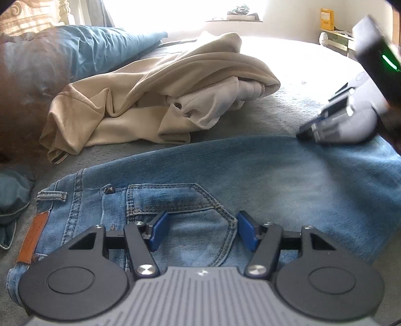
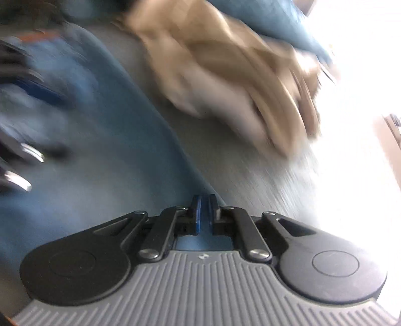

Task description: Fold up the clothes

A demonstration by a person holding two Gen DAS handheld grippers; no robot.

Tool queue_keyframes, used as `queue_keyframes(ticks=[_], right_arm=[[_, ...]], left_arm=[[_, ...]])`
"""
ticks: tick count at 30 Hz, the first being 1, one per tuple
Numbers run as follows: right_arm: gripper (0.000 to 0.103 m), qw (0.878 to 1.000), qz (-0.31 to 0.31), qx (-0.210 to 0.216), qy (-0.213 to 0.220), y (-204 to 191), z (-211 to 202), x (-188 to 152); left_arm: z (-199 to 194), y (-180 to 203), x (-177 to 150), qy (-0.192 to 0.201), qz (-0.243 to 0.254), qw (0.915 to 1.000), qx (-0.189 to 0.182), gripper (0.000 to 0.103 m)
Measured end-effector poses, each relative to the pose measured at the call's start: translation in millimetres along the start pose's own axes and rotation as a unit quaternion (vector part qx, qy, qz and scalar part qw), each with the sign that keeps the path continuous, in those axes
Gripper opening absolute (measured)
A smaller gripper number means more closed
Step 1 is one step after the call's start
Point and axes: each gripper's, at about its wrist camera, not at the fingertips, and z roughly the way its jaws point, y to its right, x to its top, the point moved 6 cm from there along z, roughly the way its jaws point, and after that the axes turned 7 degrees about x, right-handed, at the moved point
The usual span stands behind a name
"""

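Observation:
Light blue jeans (image 1: 250, 170) lie flat across the grey bed cover (image 1: 288, 105), waistband and leather patch at the left. My left gripper (image 1: 202, 214) hovers open just over the back pocket, with nothing between its blue pads. My right gripper (image 1: 307, 133) is at the far edge of the leg on the right. In the blurred right wrist view the right gripper (image 2: 204, 198) has its pads nearly together, pinching the denim edge of the jeans (image 2: 100, 150). A crumpled beige garment (image 1: 150, 82) (image 2: 225, 75) lies beyond the jeans.
A blue pillow (image 1: 87, 45) lies at the back left, with a brown blurred mass (image 1: 20, 100) in front of it. A dark blue cloth (image 1: 12, 195) sits at the left edge. A shelf with a yellow box (image 1: 327, 18) stands at the back right.

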Motion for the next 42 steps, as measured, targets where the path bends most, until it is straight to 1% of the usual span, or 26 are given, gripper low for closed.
queue_keyframes(ticks=[1,2,3,4,5,6,8,10,13,16,18,19,20,22,24,25,27,28,30,31,33,34,35,38,40,42], right_arm=[[0.005,0.998,0.056,0.004,0.007,20.6,5.1,-2.0],[0.006,0.992,0.126,0.004,0.011,44.1,8.9,-2.9],[0.006,0.98,0.196,0.014,0.024,63.8,5.5,-7.3],[0.006,0.963,0.266,0.025,0.037,83.2,1.3,-11.9],[0.007,0.948,0.311,0.038,0.055,94.7,-9.0,-17.7],[0.008,0.938,0.334,0.05,0.073,99.4,-22.7,-23.3],[0.009,0.93,0.347,0.077,0.094,94.8,-54.7,-37.9],[0.009,0.935,0.327,0.101,0.092,80.7,-80.2,-55.9],[0.009,0.956,0.259,0.12,0.065,54.3,-101.9,-85.3],[0.009,0.972,0.196,0.124,0.028,35.2,-105.6,-112.8],[0.01,0.981,0.16,0.113,0.02,37.8,-107.7,-133.6],[0.01,0.981,0.162,0.105,0.02,46.3,-110.8,-147.2],[0.01,0.978,0.18,0.102,0.02,60.2,-114.0,-162.7],[0.01,0.971,0.225,0.083,0.02,95.1,-127.2,-195.4],[0.011,0.961,0.276,0.034,0.011,135.7,-144.2,-235.9],[0.011,0.949,0.316,0.011,0.009,160.2,-149.4,-259.5],[0.009,0.914,0.404,-0.036,0.012,205.7,-167.0,-308.4],[0.009,0.892,0.448,-0.06,0.011,227.2,-177.1,-331.4],[0.013,0.845,0.525,-0.1,0.027,257.4,-201.2,-367.2],[0.016,0.816,0.566,-0.108,0.044,267.7,-213.1,-382.2],[0.041,0.751,0.647,-0.102,0.088,277.4,-230.4,-407.3],[0.047,0.715,0.684,-0.099,0.104,279.4,-230.8,-415.8],[0.05,0.679,0.718,-0.094,0.118,281.6,-232.7,-425.7],[0.051,0.585,0.791,-0.065,0.169,280.4,-230.2,-454.2],[0.051,0.563,0.804,-0.066,0.179,282.5,-224.5,-462.0],[0.052,0.551,0.809,-0.068,0.193,286.9,-218.6,-463.4]], left_arm=[[-0.5,0.5,-0.3,0.001,0.002,1.0,0.002,0.063],[-1.5,0.6,0.0,0.001,0.002,1.0,0.004,0.063],[-2.5,0.7,0.3,0.001,0.002,1.0,0.005,0.063],[-4.8,0.6,1.4,0.0,0.002,1.0,0.008,0.063],[-7.1,0.4,2.4,-0.001,0.001,0.9999,0.011,0.063],[-9.4,0.2,3.5,-0.001,0.001,0.9999,0.014,0.063],[-18.3,0.3,7.4,0.006,-0.003,0.9998,0.02,0.061],[-30.7,2.9,12.9,0.022,-0.007,0.9994,0.026,0.061],[-48.3,17.9,17.8,0.045,-0.003,0.999,0.001,0.061],[-53.3,49.1,8.2,0.036,0.036,0.9982,-0.033,0.061],[-48.6,70.6,-5.7,0.015,0.079,0.9963,-0.03,0.061],[-46.2,74.3,-10.2,0.01,0.08,0.9965,-0.021,0.061],[-43.9,77.8,-14.5,0.004,0.081,0.9966,-0.012,0.061],[-40.7,75.2,-12.5,-0.01,0.056,0.9983,-0.009,0.065],[-36.7,69.9,-9.3,-0.027,0.027,0.9992,-0.008,0.068],[-34.9,69.2,-8.4,-0.032,0.02,0.9993,-0.005,0.069],[-32.8,69.9,-7.7,-0.037,0.017,0.9991,0.005,0.069],[-32.5,71.2,-8.0,-0.038,0.021,0.999,0.012,0.07],[-32.0,73.7,-8.5,-0.041,0.027,0.9985,0.026,0.072],[-32.4,74.6,-8.8,-0.042,0.027,0.9983,0.03,0.073],[-31.7,74.1,-8.9,-0.046,0.02,0.9981,0.035,0.074],[-31.5,73.5,-9.1,-0.048,0.016,0.9981,0.036,0.074],[-32.6,73.9,-9.2,-0.049,0.014,0.998,0.037,0.075],[-33.6,74.9,-9.0,-0.05,0.018,0.9977,0.041,0.075],[-32.7,75.3,-8.5,-0.051,0.02,0.9976,0.043,0.075],[-31.9,75.4,-8.0,-0.052,0.02,0.9974,0.045,0.075]])
